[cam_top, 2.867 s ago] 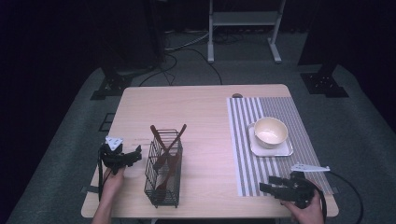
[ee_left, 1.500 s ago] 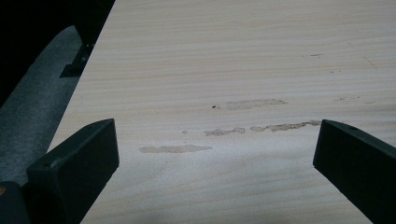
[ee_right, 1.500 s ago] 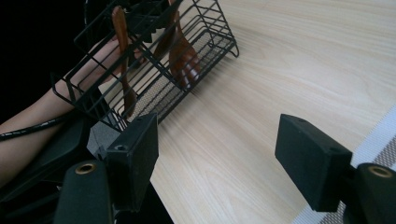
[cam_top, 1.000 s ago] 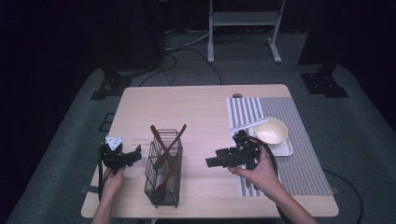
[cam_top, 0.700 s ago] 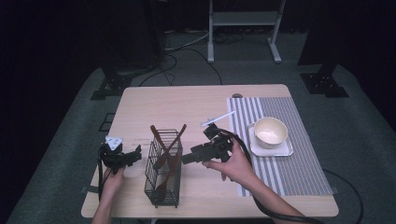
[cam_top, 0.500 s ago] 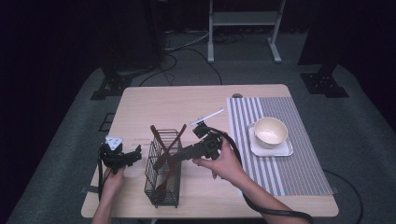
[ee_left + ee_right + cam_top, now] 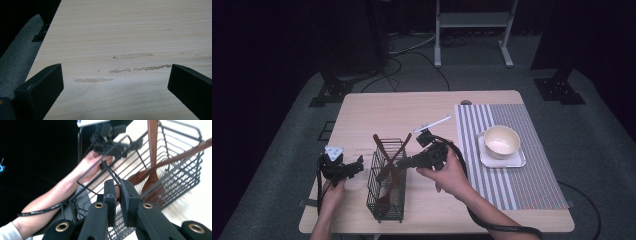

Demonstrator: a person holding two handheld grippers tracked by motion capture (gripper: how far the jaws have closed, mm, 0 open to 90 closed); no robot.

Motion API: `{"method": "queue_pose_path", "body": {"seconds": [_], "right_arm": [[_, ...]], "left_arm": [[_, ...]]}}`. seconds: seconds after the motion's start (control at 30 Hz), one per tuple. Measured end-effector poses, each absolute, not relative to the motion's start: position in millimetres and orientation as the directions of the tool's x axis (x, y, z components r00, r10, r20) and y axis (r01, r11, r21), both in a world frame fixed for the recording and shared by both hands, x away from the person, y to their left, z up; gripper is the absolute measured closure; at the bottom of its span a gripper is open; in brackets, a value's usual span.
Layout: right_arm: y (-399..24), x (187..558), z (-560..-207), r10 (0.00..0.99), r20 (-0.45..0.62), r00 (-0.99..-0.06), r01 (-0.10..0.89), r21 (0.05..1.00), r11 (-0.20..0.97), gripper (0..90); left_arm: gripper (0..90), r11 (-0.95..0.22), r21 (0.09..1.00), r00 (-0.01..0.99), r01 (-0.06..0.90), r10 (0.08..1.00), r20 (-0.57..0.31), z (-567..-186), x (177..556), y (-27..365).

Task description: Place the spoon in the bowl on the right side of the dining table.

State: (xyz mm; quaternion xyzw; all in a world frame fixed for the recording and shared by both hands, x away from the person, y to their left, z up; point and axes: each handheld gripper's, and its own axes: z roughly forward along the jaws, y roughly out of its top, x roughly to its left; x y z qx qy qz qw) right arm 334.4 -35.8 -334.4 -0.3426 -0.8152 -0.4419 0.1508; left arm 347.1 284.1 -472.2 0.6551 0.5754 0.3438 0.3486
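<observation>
A black wire basket point(image 7: 387, 200) stands on the wooden table point(image 7: 412, 107), with brown wooden utensils point(image 7: 388, 162) crossed inside it. My right gripper point(image 7: 401, 162) reaches in from the right at the basket's upper right rim. In the right gripper view its jaws point(image 7: 117, 185) have just been closing and are shut on a brown wooden piece, apparently a utensil handle; which utensil I cannot tell. The basket point(image 7: 175, 177) and two wooden utensils point(image 7: 152, 150) lie beyond them. My left gripper point(image 7: 357, 164) rests left of the basket, open point(image 7: 115, 80) over bare tabletop.
A grey striped mat point(image 7: 512, 180) covers the table's right side. A cream bowl point(image 7: 501, 140) sits on it, on a white square plate point(image 7: 518, 161). The right gripper's cable loops beside the mat. Dark floor and stand legs surround the table.
The right hand swept left from the mat to the basket and its jaws closed on a wooden piece there. The left gripper stayed put.
</observation>
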Motion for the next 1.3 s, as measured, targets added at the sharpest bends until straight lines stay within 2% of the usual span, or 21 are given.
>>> {"method": "queue_pose_path", "body": {"seconds": [0.33,0.83,1.3], "right_arm": [[-44,334,-315,0.445,0.524,-0.726,0.679,0.648,0.344,83.5],[-87,344,-283,0.446,0.583,-0.679,0.714,0.664,0.22,83.8],[-102,347,-267,0.454,0.588,-0.67,0.717,0.669,0.193,83.9]], "left_arm": [[0.0,-0.095,0.854,0.102,0.511,0.994,0.049,-472,347,283],[0.0,-0.098,0.853,0.101,0.512,0.993,0.053,-472,347,283],[0.0,-0.102,0.851,0.103,0.515,0.993,0.057,-472,347,283]]}}
